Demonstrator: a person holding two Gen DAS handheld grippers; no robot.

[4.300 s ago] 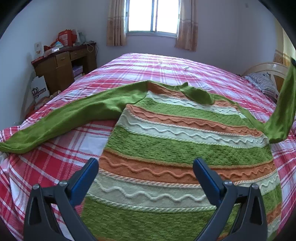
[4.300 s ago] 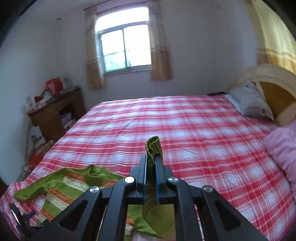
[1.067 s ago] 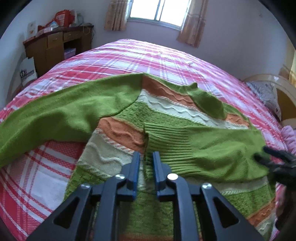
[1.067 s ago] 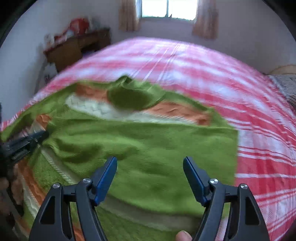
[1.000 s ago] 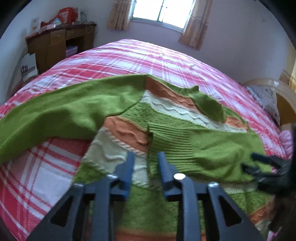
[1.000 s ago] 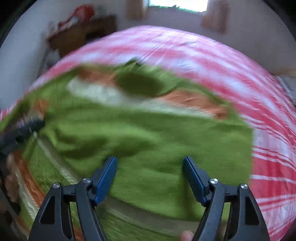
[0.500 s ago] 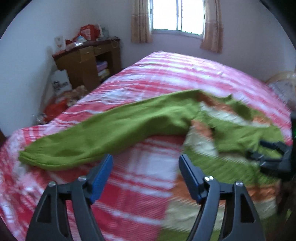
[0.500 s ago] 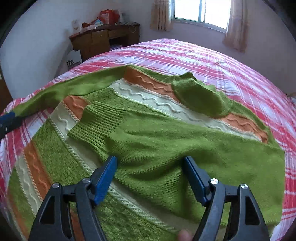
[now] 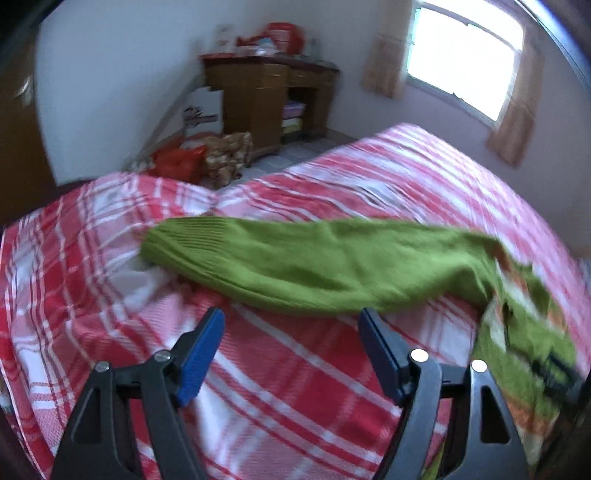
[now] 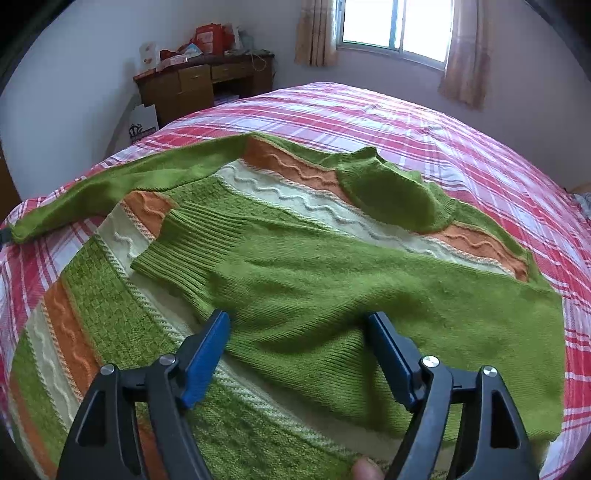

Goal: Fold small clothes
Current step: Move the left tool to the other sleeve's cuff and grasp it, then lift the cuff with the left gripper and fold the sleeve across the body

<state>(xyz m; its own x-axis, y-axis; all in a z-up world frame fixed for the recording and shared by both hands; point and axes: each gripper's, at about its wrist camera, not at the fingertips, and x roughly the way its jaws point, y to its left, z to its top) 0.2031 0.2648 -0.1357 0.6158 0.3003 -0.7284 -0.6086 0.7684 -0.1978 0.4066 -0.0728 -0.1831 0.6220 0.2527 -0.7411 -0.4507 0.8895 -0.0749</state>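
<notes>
A green sweater [image 10: 110, 295] with orange and cream wavy stripes lies flat on the red plaid bed [image 10: 406, 122]. One sleeve [image 10: 332, 273] is folded across its chest, ribbed cuff [image 10: 188, 247] pointing left. My right gripper [image 10: 297, 318] hovers low over this folded sleeve. Its jaws are opening a little wider and nothing is pressed between them. The other sleeve [image 9: 314, 258] stretches out to the left over the bedspread [image 9: 295, 387], ending in its cuff [image 9: 184, 240]. My left gripper [image 9: 291, 315] is open just short of that sleeve's near edge, holding nothing.
A brown wooden desk [image 9: 269, 96] with clutter on top stands against the far wall. Bags and a white box [image 9: 199, 162] sit on the floor beside the bed's left edge. A curtained window [image 10: 395, 29] is behind the bed. A person's fingertip [image 10: 364, 470] shows at the bottom.
My left gripper let go of the folded sleeve's cuff, opened wide and swung left to the outstretched sleeve. My right gripper stayed open over the folded sleeve, shifting only slightly.
</notes>
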